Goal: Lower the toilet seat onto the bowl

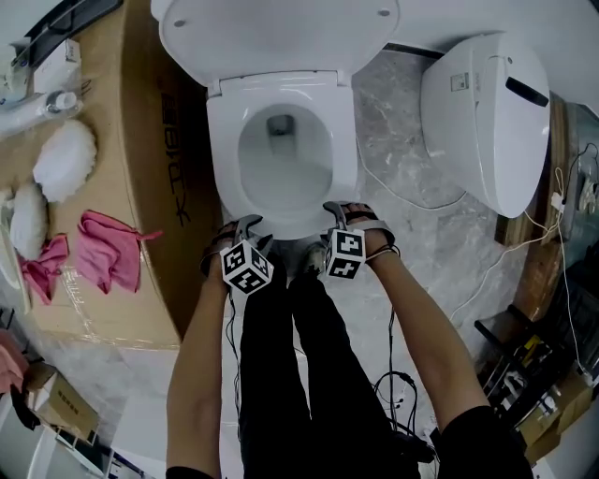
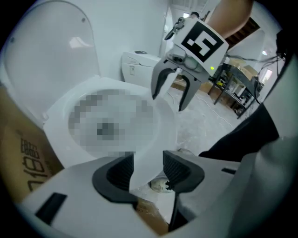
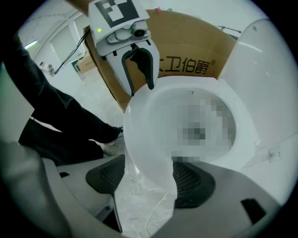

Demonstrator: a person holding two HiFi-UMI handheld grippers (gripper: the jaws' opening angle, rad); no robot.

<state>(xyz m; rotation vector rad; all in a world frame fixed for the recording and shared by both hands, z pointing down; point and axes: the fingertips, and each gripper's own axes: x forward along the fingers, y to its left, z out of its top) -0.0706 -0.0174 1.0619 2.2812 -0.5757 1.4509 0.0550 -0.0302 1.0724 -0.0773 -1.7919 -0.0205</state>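
Seat (image 1: 223,140) down, left gripper (image 2: 148,162) open astride it, right gripper (image 3: 150,169) unclear.

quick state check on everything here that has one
toilet lid: up
toilet seat: down over the bowl
left hand-held gripper: open, seat's front rim between its jaws
right hand-held gripper: jaws astride the seat's front rim, grip unclear
second toilet: lid down
pink cloth: crumpled on the cardboard box
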